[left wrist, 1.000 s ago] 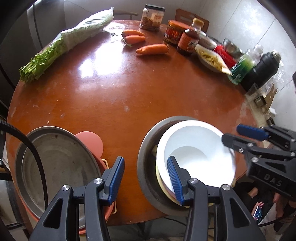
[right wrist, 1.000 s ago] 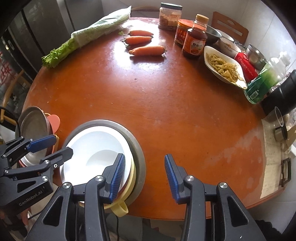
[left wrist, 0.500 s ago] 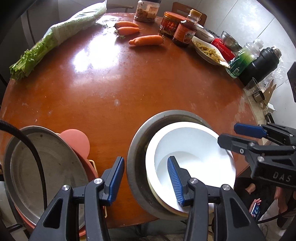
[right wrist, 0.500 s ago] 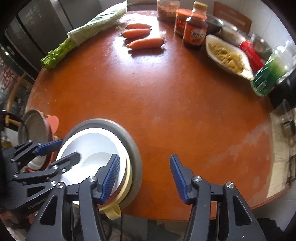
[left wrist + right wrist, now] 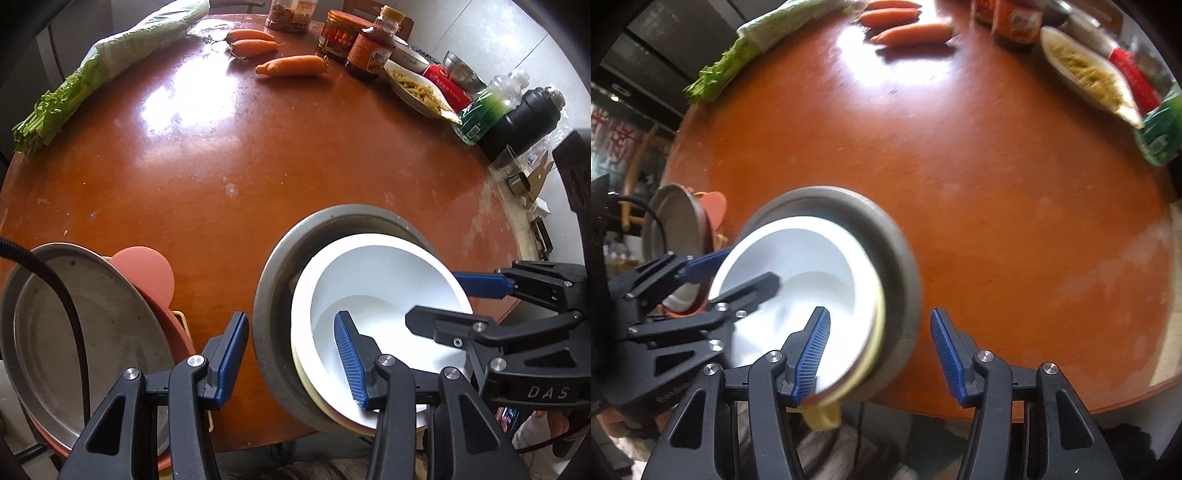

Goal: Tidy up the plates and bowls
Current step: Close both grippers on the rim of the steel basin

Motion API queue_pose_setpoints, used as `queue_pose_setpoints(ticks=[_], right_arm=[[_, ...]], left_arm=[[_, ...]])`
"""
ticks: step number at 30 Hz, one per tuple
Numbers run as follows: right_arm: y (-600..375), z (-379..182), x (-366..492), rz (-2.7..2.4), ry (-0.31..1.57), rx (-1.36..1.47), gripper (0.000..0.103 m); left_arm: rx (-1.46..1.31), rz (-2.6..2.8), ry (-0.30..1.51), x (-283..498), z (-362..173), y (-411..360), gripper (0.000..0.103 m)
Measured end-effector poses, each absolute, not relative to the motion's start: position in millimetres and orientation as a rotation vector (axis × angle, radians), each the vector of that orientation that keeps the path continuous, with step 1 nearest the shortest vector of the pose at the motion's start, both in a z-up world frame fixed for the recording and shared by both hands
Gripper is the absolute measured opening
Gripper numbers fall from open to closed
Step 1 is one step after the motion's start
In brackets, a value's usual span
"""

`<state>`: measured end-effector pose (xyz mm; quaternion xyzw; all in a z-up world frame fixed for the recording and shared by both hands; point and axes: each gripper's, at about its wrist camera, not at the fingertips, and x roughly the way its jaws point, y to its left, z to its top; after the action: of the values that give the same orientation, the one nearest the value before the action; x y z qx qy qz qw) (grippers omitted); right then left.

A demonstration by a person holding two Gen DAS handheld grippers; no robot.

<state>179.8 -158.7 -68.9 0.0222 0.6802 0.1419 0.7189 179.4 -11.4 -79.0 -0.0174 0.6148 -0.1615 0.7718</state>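
- Counter (image 5: 229, 155): the metal pan (image 5: 275, 280) sits at its near edge.
- White bowl (image 5: 373, 280) is nested in the pan, over a yellow dish (image 5: 822, 415).
- Left gripper (image 5: 290, 360) and right gripper (image 5: 881, 354): fingers spread, straddling the pan's rim, gripping nothing.
- Looks like pre-grab; next, I'd guess, pinch both rims and lift evenly.

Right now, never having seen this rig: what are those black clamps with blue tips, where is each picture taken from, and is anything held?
They are hand-held two-finger grippers, each carrying a camera that looks along its fingers. In the left one's view, the left gripper straddles the near rim of a white bowl nested in a grey metal basin on the round table. In the other view, the right gripper straddles the opposite rim. Both are open; nothing is held. Carrots lie at the far side.
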Motion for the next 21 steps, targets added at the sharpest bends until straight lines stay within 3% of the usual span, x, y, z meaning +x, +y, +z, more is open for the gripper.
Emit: queue_pose_setpoints(ticks=[3, 11, 21], right_arm=[[-153, -72, 181, 0.302, 1.507, 0.032, 0.058], [-154, -79, 181, 0.284, 1.503, 0.016, 0.041], [-173, -76, 175, 0.284, 1.484, 0.090, 0.033]], left_arm=[[-0.044, -0.355, 1.336, 179, -82, -14, 0.048], [-0.072, -0.367, 1.329, 182, -86, -14, 0.048], [-0.075, -0.350, 1.294, 182, -82, -17, 0.048]])
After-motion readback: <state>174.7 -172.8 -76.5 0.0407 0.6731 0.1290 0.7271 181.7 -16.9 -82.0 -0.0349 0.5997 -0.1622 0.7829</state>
